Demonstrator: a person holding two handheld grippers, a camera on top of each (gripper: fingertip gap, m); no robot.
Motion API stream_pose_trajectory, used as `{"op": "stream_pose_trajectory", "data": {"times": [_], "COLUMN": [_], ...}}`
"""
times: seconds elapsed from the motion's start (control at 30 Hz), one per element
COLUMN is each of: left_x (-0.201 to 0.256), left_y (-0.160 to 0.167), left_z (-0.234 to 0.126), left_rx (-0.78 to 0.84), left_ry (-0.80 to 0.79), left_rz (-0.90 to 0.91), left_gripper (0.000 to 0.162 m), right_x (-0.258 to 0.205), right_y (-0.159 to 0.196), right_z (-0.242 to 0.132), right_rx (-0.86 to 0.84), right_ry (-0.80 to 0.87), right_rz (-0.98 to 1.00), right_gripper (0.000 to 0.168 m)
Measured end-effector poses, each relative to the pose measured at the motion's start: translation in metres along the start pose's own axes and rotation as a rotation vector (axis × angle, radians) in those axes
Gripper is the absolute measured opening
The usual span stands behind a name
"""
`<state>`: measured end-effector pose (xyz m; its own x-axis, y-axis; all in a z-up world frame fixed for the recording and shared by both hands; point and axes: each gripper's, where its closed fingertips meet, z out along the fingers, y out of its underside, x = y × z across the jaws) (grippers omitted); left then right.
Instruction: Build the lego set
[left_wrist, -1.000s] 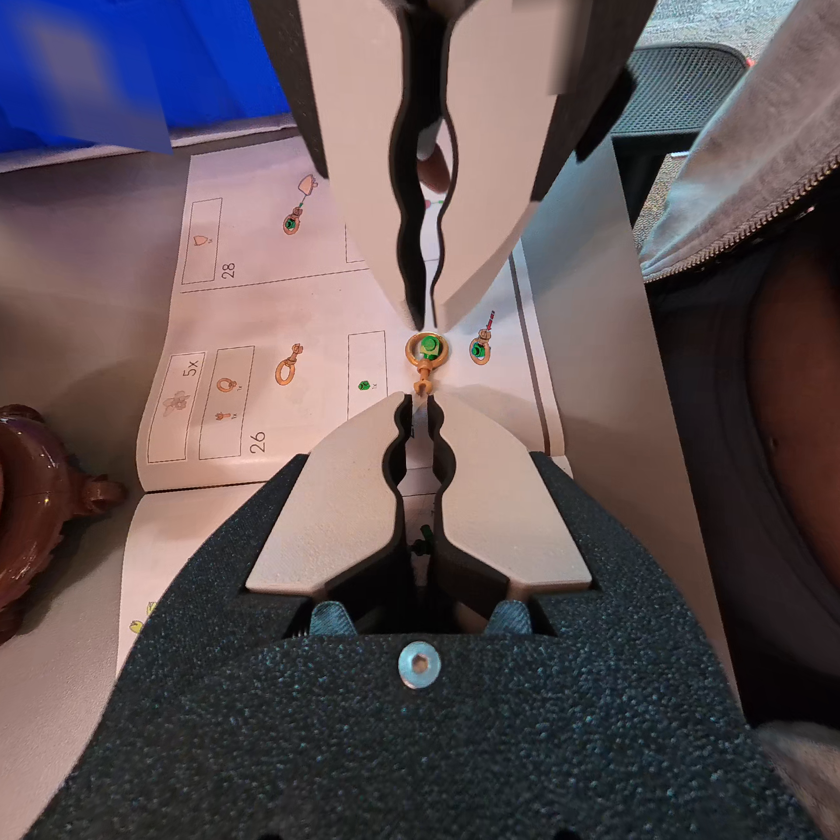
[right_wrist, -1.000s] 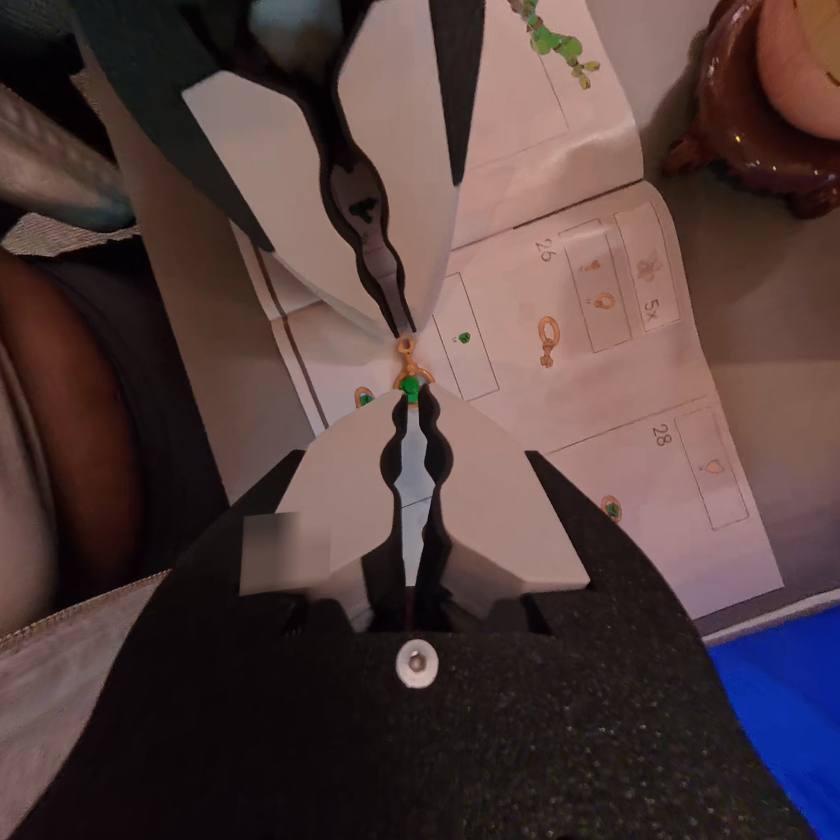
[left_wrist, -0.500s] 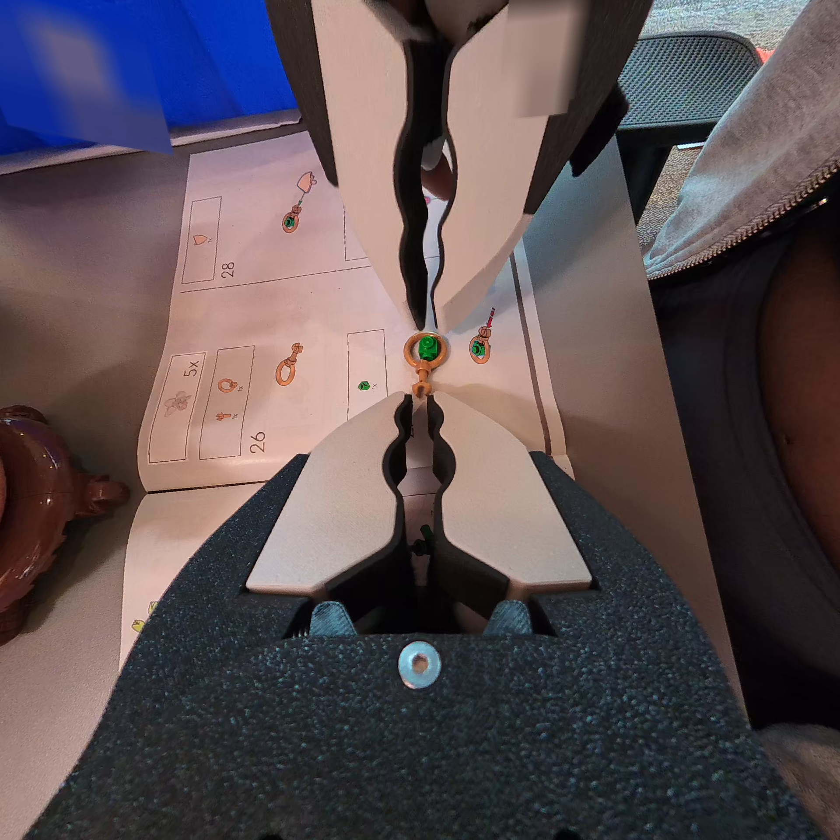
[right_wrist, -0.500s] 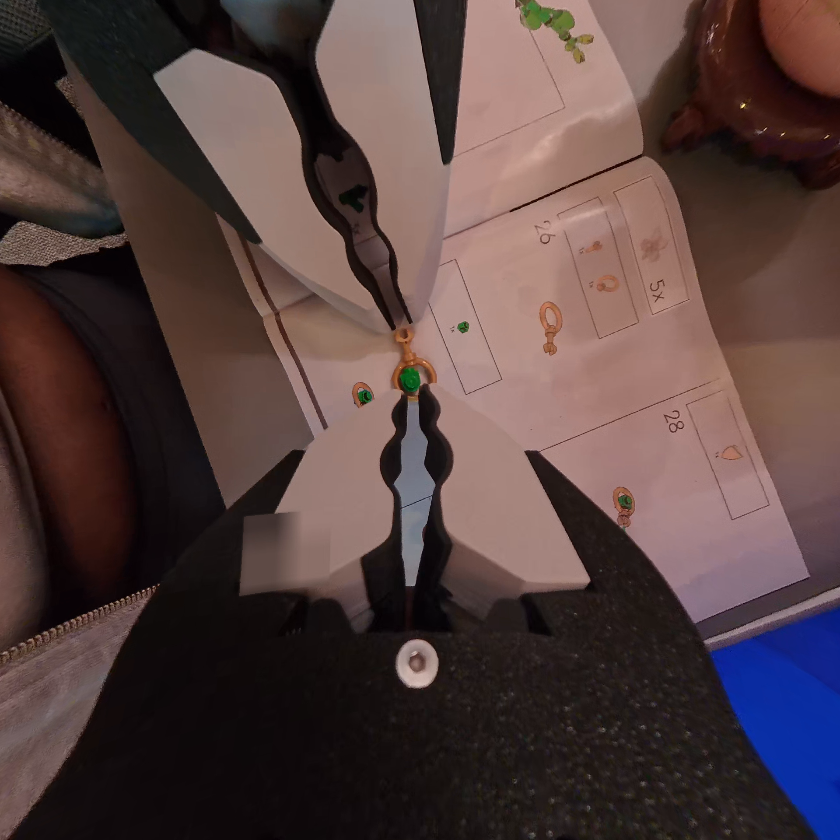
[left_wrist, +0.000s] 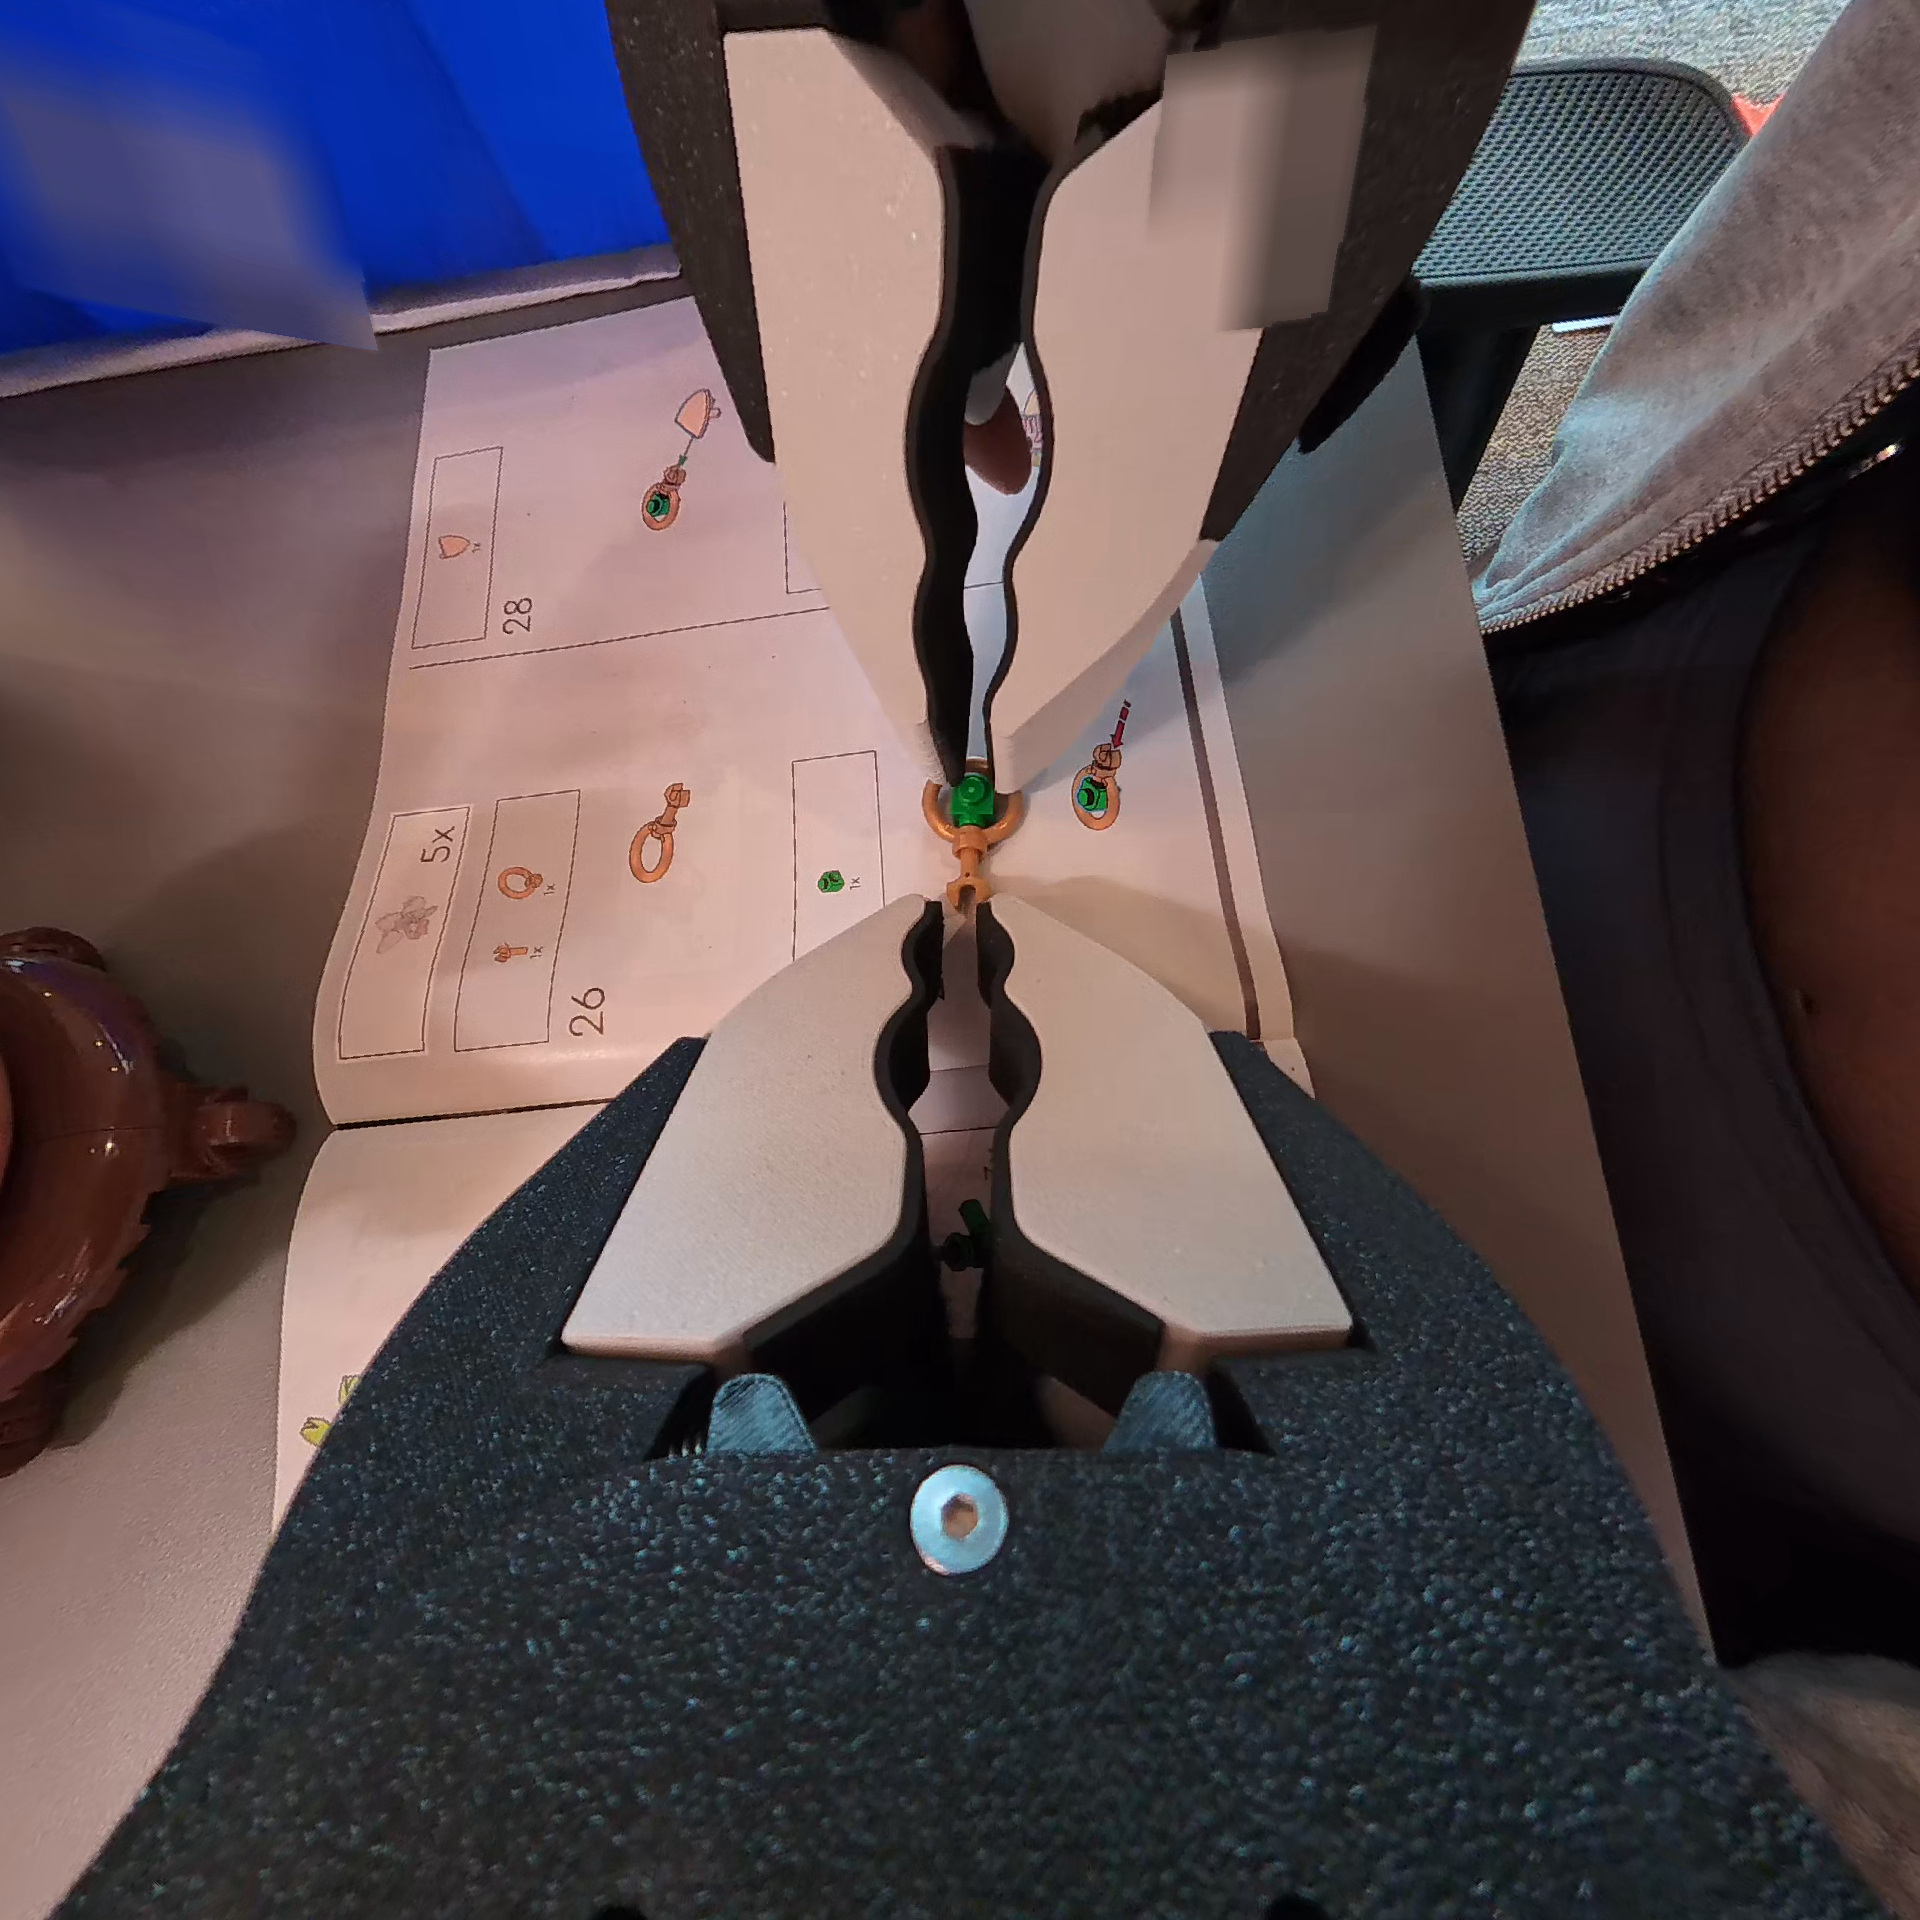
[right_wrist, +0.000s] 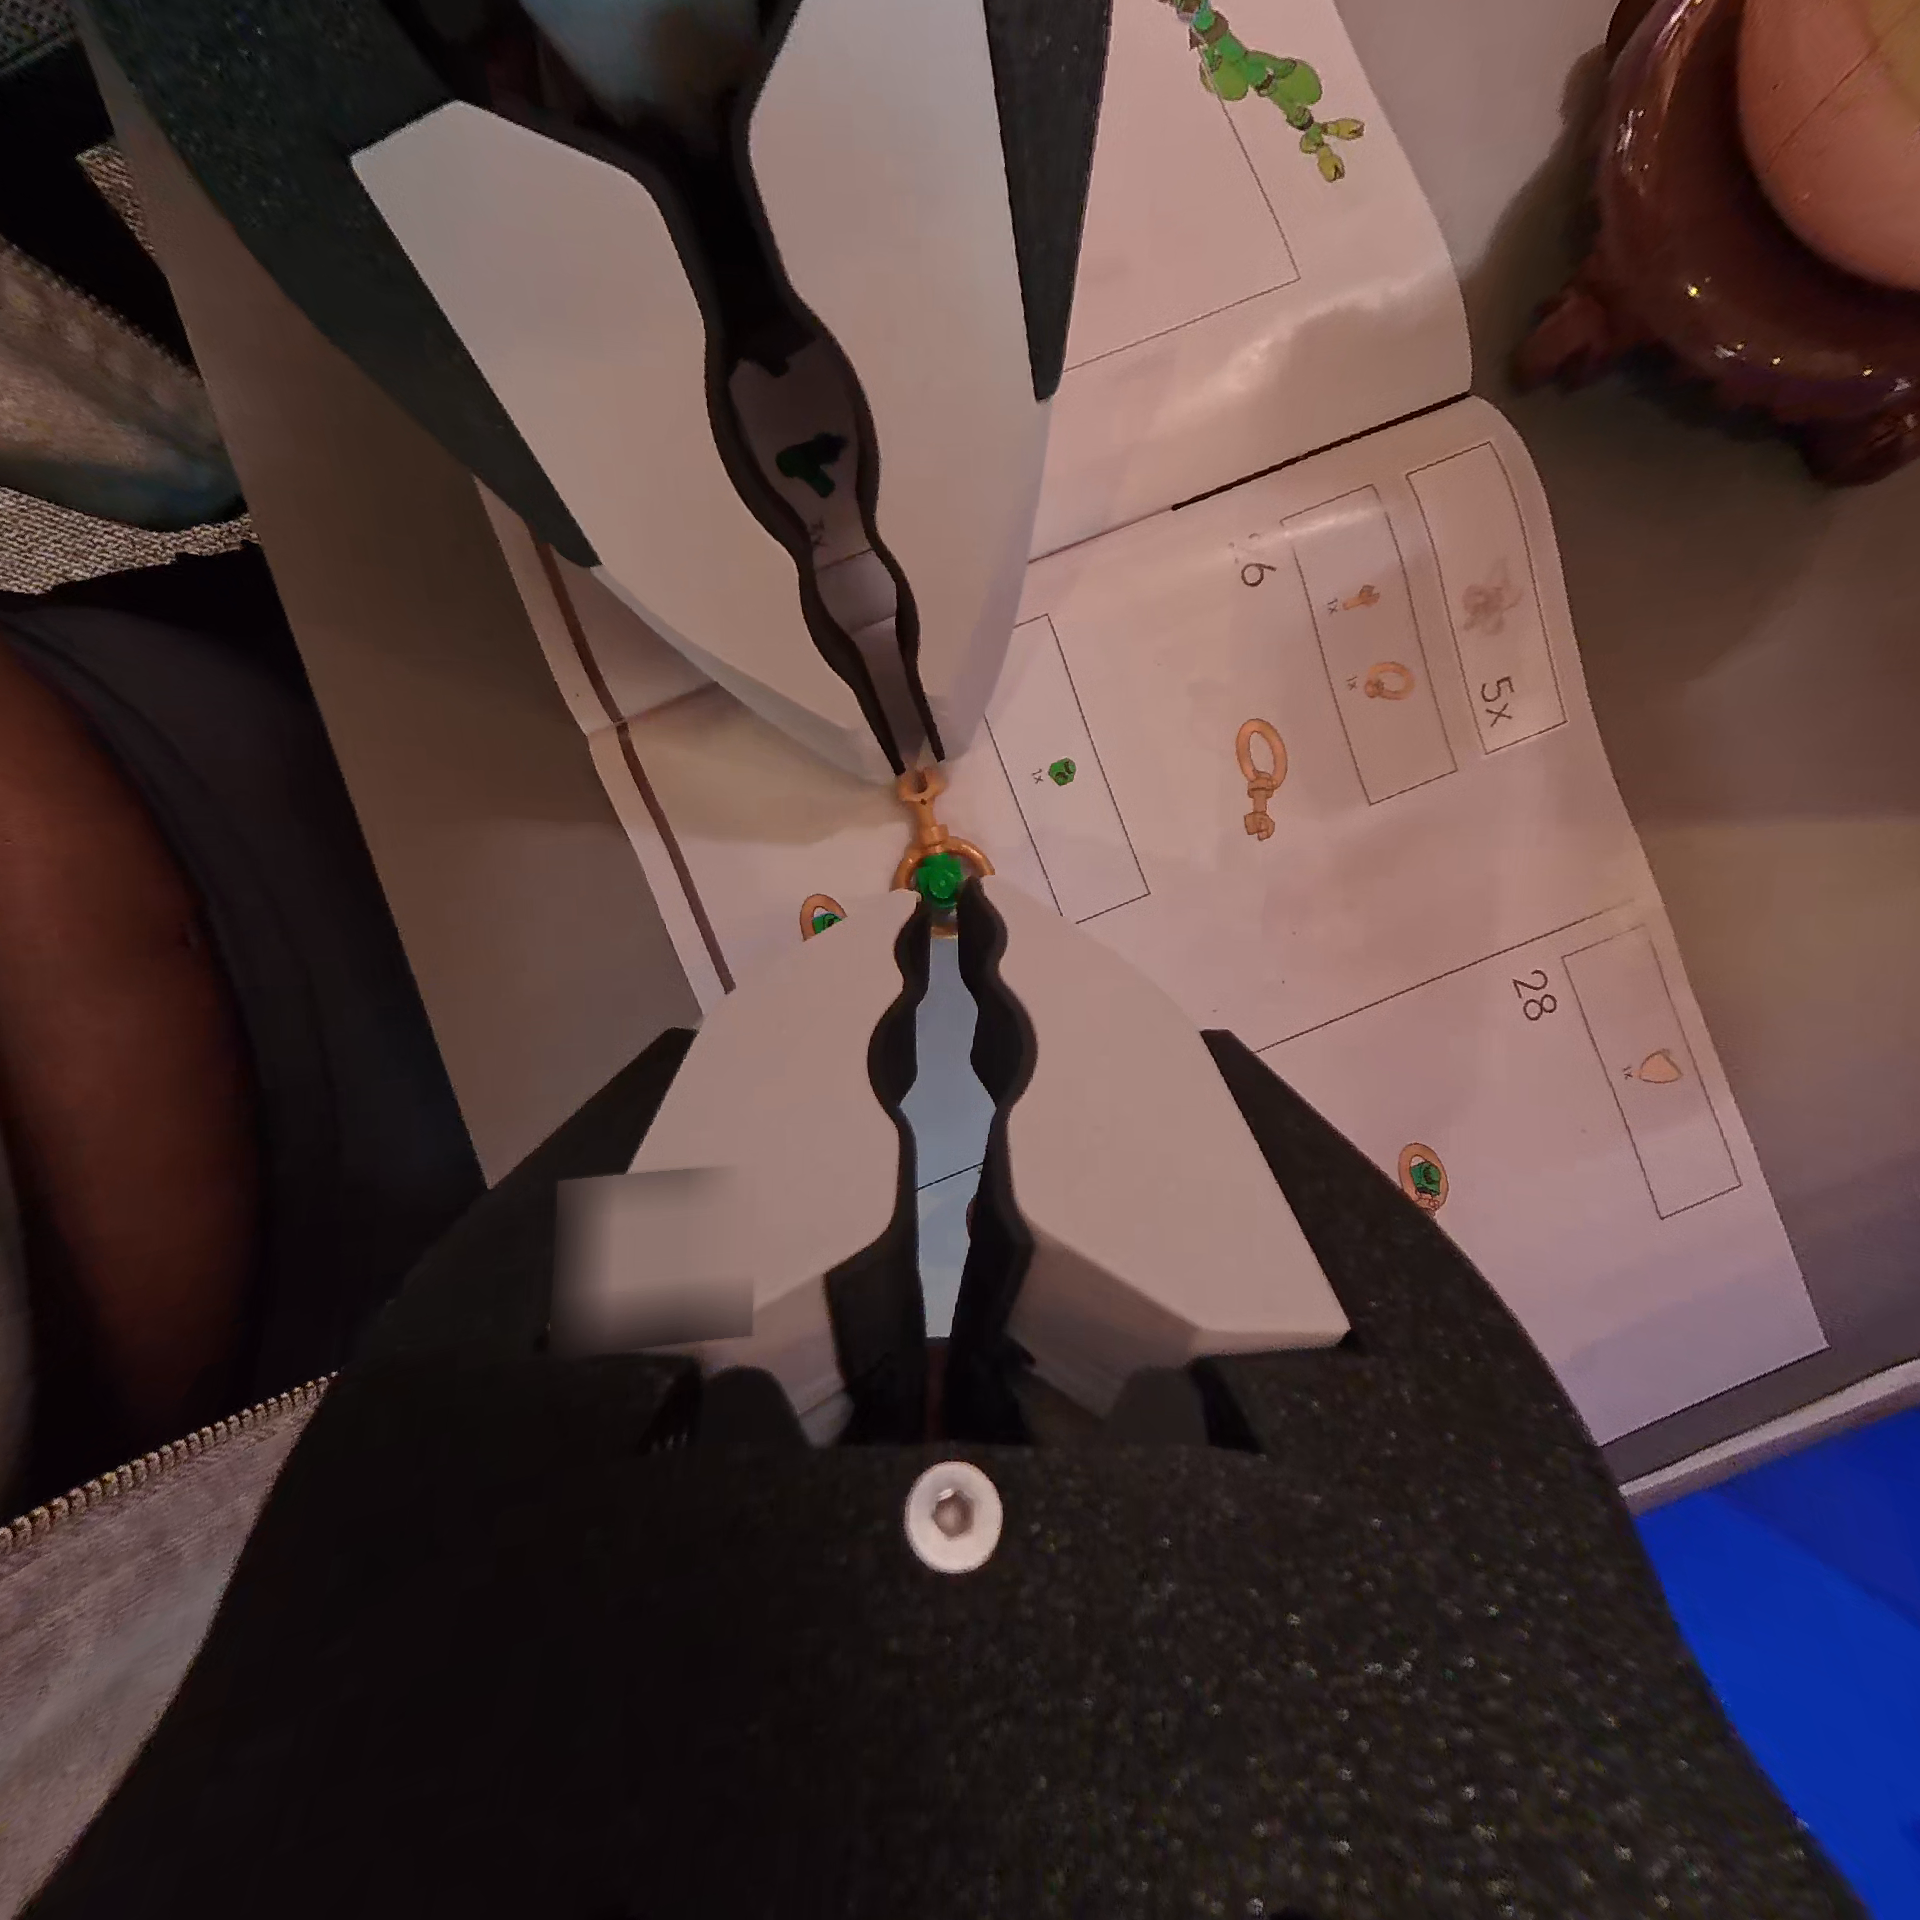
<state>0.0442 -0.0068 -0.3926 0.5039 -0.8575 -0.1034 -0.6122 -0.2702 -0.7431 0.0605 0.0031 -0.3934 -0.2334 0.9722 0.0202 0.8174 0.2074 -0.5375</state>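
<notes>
A small gold ring piece (left_wrist: 940, 821) with a green stud (left_wrist: 974, 802) in its loop hangs between my two grippers above the open instruction booklet (left_wrist: 623, 717). My left gripper (left_wrist: 961, 912) is shut on the ring's clip stem (left_wrist: 966, 885). My right gripper (right_wrist: 938, 914) faces it from the far side, shut on the green stud (right_wrist: 938, 883) in the ring (right_wrist: 977, 857). The right gripper (left_wrist: 971, 771) also shows in the left wrist view, and the left gripper (right_wrist: 920, 764) in the right wrist view.
A glossy brown built piece (left_wrist: 73, 1164) stands left of the booklet and also shows in the right wrist view (right_wrist: 1714, 343). A blue sheet (left_wrist: 312, 135) lies behind. A person's torso in a grey zip jacket (left_wrist: 1714, 436) is at the table's right edge, with a mesh chair (left_wrist: 1558, 156) beyond. Only a small space, under 4 cm, lies between the two pairs of fingers.
Both grippers have stayed tip to tip on the ring piece. The right gripper's tips have closed in slightly over the green stud, and the booklet has shifted a little under them.
</notes>
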Motion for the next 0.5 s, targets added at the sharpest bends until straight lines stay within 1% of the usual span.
{"op": "stream_pose_trajectory", "data": {"times": [0.2, 0.5], "left_x": [0.0003, 0.0021], "left_y": [0.0001, 0.0005], "left_z": [0.0001, 0.0007], "left_rx": [-0.001, -0.003], "left_ry": [-0.003, 0.004], "left_rz": [0.005, 0.016], "left_gripper": [0.006, 0.001], "right_x": [0.0007, 0.0006], "right_y": [-0.0001, -0.0004], "right_z": [0.0007, 0.0010], "right_rx": [-0.003, -0.014], "right_ry": [-0.002, -0.013], "right_rz": [-0.001, -0.012], "right_gripper": [0.005, 0.005]}}
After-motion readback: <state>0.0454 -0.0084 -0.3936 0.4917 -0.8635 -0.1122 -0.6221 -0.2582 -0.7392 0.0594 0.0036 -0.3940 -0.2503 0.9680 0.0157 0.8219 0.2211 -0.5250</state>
